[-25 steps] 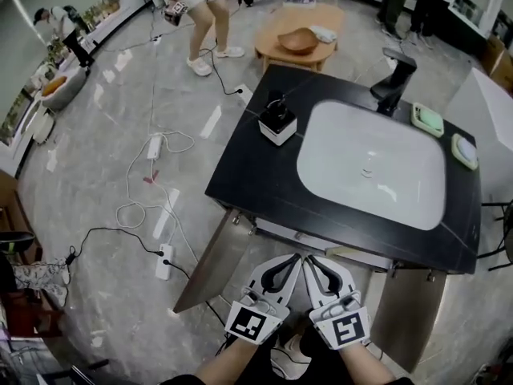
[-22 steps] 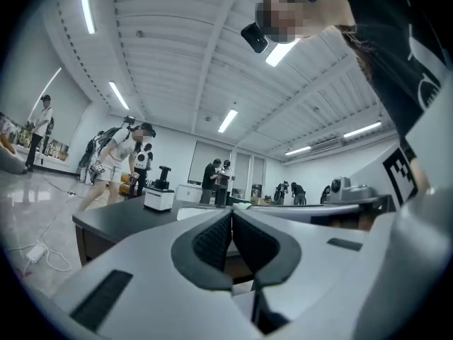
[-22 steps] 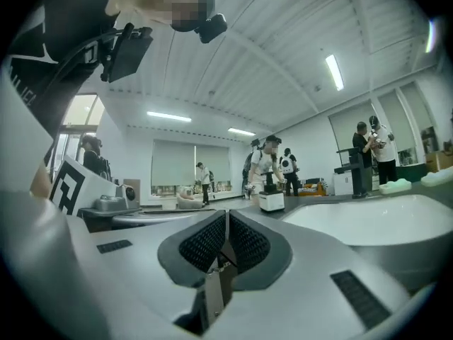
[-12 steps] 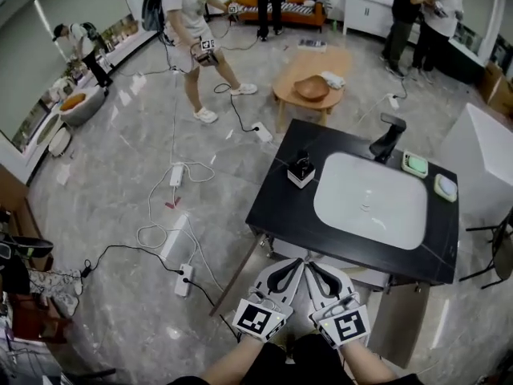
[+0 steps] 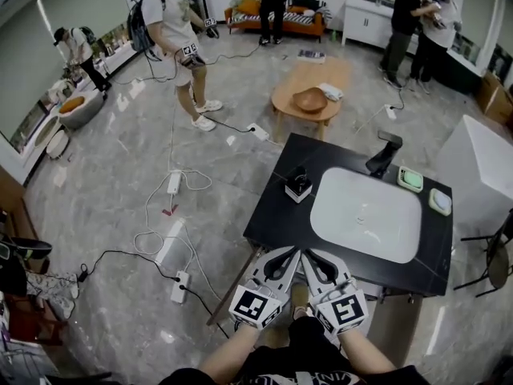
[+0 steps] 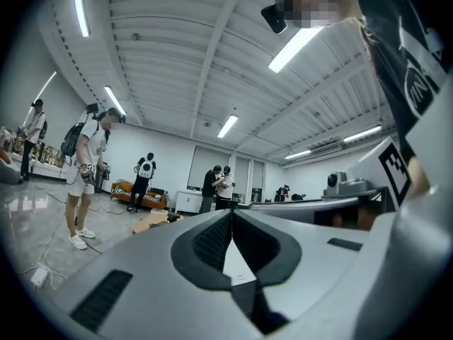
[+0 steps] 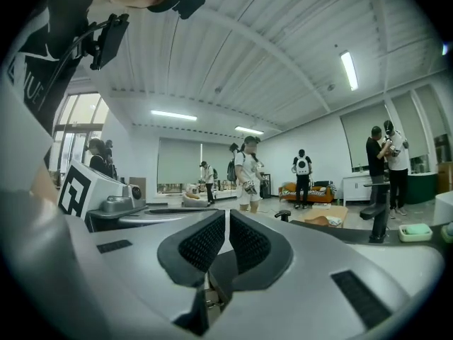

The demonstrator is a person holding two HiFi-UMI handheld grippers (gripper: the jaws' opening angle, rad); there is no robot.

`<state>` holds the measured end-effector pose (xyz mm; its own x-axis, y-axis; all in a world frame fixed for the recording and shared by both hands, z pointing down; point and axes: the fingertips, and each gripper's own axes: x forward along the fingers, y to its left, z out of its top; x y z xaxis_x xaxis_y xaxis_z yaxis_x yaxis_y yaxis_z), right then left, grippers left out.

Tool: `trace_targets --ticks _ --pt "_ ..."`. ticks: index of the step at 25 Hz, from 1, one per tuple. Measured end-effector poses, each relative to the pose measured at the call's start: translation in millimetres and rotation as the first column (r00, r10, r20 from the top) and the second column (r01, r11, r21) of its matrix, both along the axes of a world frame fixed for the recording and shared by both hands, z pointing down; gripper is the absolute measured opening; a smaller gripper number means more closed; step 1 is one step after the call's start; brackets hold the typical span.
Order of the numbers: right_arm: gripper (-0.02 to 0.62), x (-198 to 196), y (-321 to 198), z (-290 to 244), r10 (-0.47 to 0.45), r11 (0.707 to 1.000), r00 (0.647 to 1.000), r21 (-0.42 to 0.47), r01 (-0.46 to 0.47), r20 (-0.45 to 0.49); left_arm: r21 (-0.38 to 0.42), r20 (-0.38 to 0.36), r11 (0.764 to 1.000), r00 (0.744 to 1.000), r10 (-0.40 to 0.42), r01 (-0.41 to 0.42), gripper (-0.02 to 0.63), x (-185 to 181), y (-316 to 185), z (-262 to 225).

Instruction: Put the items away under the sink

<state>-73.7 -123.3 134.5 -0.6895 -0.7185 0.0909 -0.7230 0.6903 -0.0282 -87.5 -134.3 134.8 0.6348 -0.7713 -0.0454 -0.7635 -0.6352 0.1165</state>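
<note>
Left gripper point(image 5: 293, 252) and right gripper point(image 5: 308, 254): fingers pressed together, empty, near the tabletop point(image 5: 272, 223) edge. Dispenser point(image 5: 298, 185) and soap dishes point(image 5: 410, 179) sit beside the sink point(image 5: 366, 215). Risk: closed fingers may topple the dispenser on approach.

Bright, even light from ceiling strips point(image 6: 296, 44); glare streaks on glossy floor point(image 5: 96, 175) around 10 o'clock. Strong fisheye bend, black vignette corners in both gripper views; close foreground soft.
</note>
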Motion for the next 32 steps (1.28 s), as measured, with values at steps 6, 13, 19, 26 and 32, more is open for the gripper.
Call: trace_targets --ticks 6,13,19,26,32 --pt "0.038 -9 -67 19 -0.058 0.996 0.998 -0.066 0.057 -0.023 -0.043 -0.011 0.997 0.998 -0.061 0.061 0.011 -10 -66 15" --pt "0.040 -5 -143 47 -0.090 0.990 0.993 -0.119 0.080 -0.080 -0.085 -0.014 0.993 0.997 -0.078 0.077 0.011 -5 -127 44" --pt "0.040 -10 -184 70 -0.113 0.980 0.987 -0.176 0.092 -0.111 -0.138 -0.014 0.984 0.993 -0.118 0.115 0.011 -9 -156 69" --pt "0.143 -2 -234 89 -0.096 0.969 0.987 -0.240 0.064 -0.126 -0.194 0.005 0.967 0.986 -0.169 0.167 0.011 -21 -181 87" --pt "0.146 -13 -252 95 -0.175 0.972 0.969 -0.188 0.141 -0.175 -0.224 0.014 0.954 0.980 -0.200 0.198 0.011 -27 -194 99"
